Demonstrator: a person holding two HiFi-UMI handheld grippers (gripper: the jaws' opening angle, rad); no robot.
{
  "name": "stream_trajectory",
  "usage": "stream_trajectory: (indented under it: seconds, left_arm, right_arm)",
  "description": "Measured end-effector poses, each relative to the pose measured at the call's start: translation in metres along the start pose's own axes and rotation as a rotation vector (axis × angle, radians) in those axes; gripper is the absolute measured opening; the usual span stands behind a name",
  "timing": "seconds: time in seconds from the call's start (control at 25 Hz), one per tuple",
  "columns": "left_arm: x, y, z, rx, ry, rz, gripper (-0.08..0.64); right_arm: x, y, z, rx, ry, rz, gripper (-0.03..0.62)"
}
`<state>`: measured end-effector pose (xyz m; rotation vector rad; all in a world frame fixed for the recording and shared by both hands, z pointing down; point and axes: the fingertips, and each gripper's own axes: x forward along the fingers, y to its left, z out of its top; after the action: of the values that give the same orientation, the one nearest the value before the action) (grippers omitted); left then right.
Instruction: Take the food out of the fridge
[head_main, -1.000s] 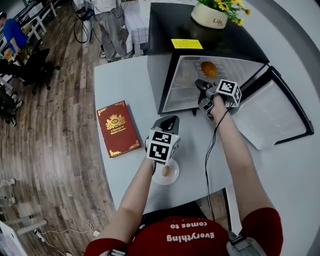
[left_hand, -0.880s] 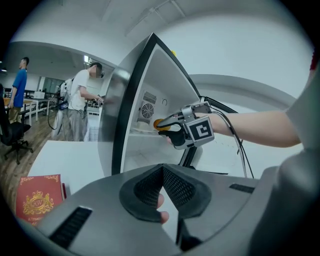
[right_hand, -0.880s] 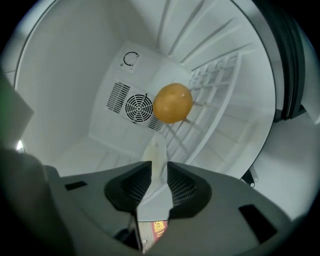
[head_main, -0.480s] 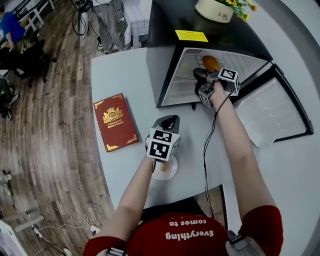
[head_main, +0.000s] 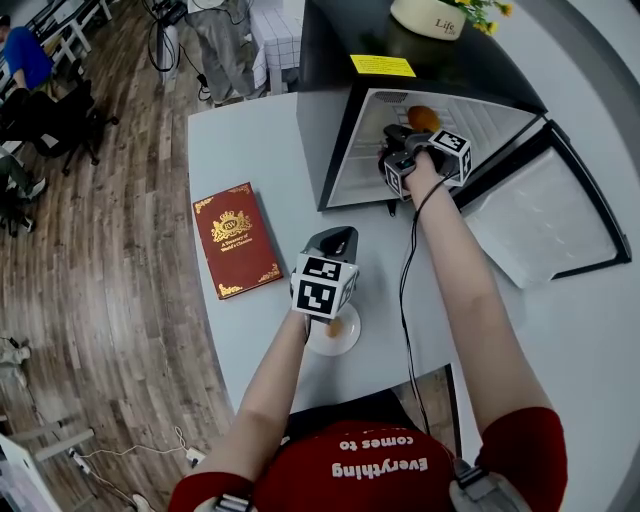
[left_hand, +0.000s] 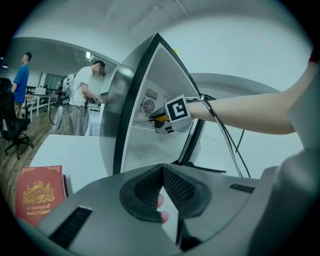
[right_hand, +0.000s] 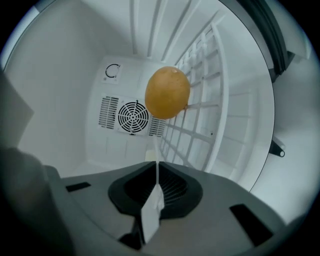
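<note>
Far out to the left of both pairs of jaws lies the red book (head_main: 235, 253), flat on the table and no part of this job. Next, the left gripper (left_hand: 161, 172): its pads meet at the tips with nothing between them. It's parked outside the fridge and pointed at the opening, probably to keep clear of the working arm. Just behind and below those jaws sits a white plate (head_main: 350, 343) with a small tan piece of food (head_main: 335, 326) on it, which looks like the drop-off spot.

Ahead of the left jaws stands the fridge (head_main: 330, 130), and the right gripper (right_hand: 156, 170) is inside its mouth. Its jaws have just been closing and now stand together, yet nothing is caught between them. The round orange food (right_hand: 167, 93) is beyond the tips and above them, resting against the wire shelf (right_hand: 200, 130), untouched. My read: these jaws must open again before they can take it. Off to their right, the door (head_main: 545, 215) is swung wide, leaving the way out clear.
</note>
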<state>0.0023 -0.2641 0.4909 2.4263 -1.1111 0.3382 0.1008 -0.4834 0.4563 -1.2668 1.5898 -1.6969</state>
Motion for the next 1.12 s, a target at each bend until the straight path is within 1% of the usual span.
stream_trajectory:
  seconds: [0.12, 0.28, 0.48, 0.76, 1.0, 1.12]
  left_arm:
    - [-0.005, -0.002, 0.003, 0.011, -0.005, 0.002, 0.0]
    - [-0.01, -0.005, 0.011, 0.027, -0.02, 0.007, 0.0]
    - [-0.018, -0.013, 0.018, 0.038, -0.038, 0.007, 0.0]
    - [-0.03, -0.035, 0.021, 0.076, -0.044, -0.002, 0.0]
    - [-0.047, -0.059, 0.02, 0.105, -0.056, -0.02, 0.0]
    - [-0.058, -0.07, 0.018, 0.119, -0.059, -0.026, 0.0]
  right_arm:
    - [-0.007, -0.003, -0.003, -0.038, -0.011, 0.006, 0.023]
    - [-0.024, -0.009, -0.007, 0.007, -0.02, 0.051, 0.023]
    - [-0.056, -0.015, -0.023, 0.043, 0.007, 0.122, 0.023]
    - [-0.121, -0.014, -0.045, 0.053, 0.068, 0.238, 0.023]
    - [-0.18, -0.014, -0.073, 0.024, 0.126, 0.28, 0.023]
    - [-0.205, -0.017, -0.088, 0.025, 0.143, 0.298, 0.023]
